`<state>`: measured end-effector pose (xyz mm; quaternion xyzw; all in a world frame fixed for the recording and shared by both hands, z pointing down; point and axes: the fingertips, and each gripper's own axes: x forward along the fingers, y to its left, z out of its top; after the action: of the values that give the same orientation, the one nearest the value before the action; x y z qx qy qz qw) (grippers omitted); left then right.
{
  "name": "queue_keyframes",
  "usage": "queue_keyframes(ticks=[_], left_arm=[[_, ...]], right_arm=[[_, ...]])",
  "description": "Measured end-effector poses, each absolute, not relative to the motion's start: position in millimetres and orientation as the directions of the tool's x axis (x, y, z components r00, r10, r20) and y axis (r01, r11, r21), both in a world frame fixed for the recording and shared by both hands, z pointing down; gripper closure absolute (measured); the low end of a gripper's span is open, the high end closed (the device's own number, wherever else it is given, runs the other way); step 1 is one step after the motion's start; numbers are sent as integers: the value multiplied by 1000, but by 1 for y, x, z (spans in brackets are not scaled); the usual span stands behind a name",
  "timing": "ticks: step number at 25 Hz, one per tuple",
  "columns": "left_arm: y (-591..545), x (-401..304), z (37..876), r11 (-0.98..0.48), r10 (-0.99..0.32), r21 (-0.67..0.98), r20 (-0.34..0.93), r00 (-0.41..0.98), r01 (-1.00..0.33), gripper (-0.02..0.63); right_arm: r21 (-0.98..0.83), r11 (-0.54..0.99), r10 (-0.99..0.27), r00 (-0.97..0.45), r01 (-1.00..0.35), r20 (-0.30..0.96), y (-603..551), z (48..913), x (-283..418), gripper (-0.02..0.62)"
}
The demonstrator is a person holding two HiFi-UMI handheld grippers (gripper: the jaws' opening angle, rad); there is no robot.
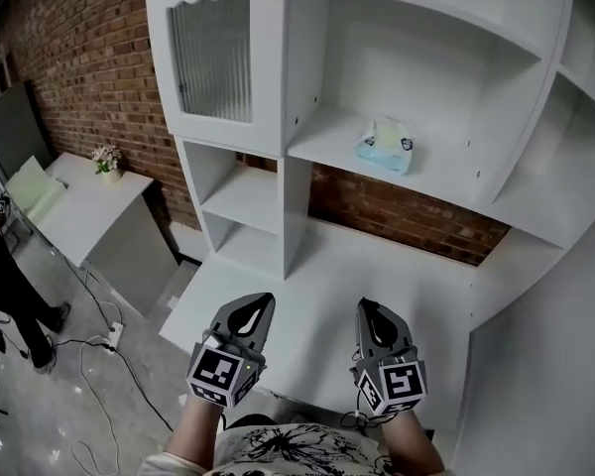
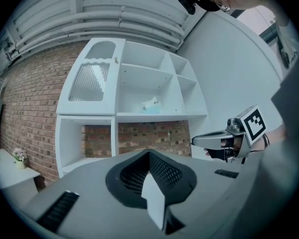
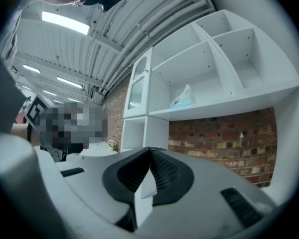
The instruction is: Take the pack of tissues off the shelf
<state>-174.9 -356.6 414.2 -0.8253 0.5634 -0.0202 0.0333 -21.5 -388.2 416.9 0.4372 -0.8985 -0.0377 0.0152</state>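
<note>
On the white shelf (image 1: pixel 446 172) sits the pack of tissues (image 1: pixel 385 145), its print unreadable, well apart from the left gripper (image 1: pixel 258 307) and right gripper (image 1: pixel 371 311), both pressed together and empty; a bystander (image 1: pixel 2 286) is cropped at the frame's left edge.

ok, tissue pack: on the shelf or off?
On. The tissue pack lies on the shelf; neither left gripper nor right gripper touches it.

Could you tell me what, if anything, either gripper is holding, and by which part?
Nothing is held: left gripper and right gripper are shut, empty; the tissue pack lies on the shelf.
</note>
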Motion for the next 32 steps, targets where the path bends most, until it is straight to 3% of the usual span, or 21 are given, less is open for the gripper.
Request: queue_keyframes(ticks=[11, 21, 24, 32], left_arm=[[-429, -149, 399, -558, -828, -100, -7, 561, -824, 592], [-469, -150, 382, -642, -761, -124, -20, 648, -757, 592], [-475, -151, 380, -651, -752, -132, -19, 659, -747, 592], [-490, -152, 375, -650, -753, -135, -23, 658, -748, 592]], right_arm=[[133, 458, -880, -470, -879, -73, -439, 374, -5, 589], [180, 335, -924, -360, -925, -132, -493, 307, -1, 588], [175, 328, -926, -353, -928, -133, -512, 287, -2, 457], [206, 290, -943, -316, -934, -104, -562, 248, 1, 431]])
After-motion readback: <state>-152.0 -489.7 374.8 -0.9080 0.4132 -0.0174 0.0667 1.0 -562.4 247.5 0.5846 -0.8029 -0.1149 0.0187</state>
